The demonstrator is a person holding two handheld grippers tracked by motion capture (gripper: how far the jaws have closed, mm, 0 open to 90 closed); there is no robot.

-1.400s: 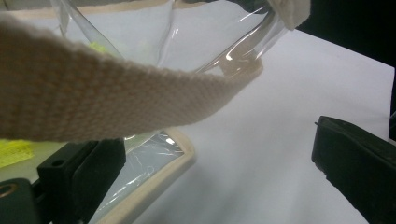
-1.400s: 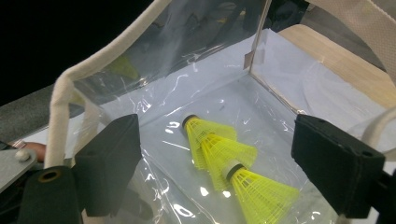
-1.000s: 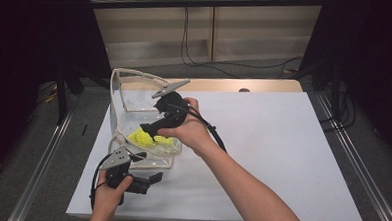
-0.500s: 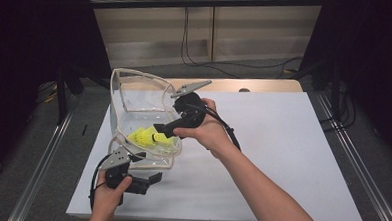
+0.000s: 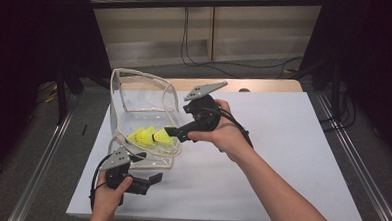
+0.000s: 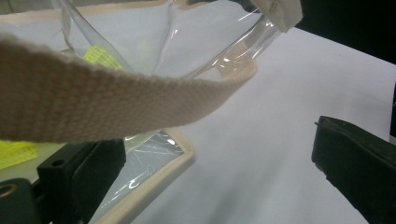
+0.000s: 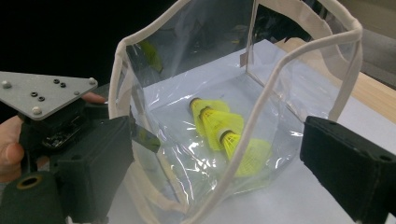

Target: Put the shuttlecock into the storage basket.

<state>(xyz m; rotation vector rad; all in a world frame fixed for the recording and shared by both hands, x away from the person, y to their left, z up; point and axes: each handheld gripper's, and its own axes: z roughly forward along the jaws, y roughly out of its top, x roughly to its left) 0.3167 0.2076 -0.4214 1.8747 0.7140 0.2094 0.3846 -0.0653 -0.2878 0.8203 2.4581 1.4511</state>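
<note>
Since the earlier frames, the right gripper had drawn back to the right, out of the clear bag, and its tips stood just beside the bag's right wall. Its jaws were spread wide with nothing between them, as the right gripper view showed. Three yellow shuttlecocks lay in a row on the bottom of the bag, touching each other. The bag stood upright and open on the left part of the white table, with its cream trim forming the rim. The left gripper rested near the front edge of the table, just beside the bag's near corner. Its jaws were also apart; a cream strap hung across them, but probably it was not pinched.
</note>
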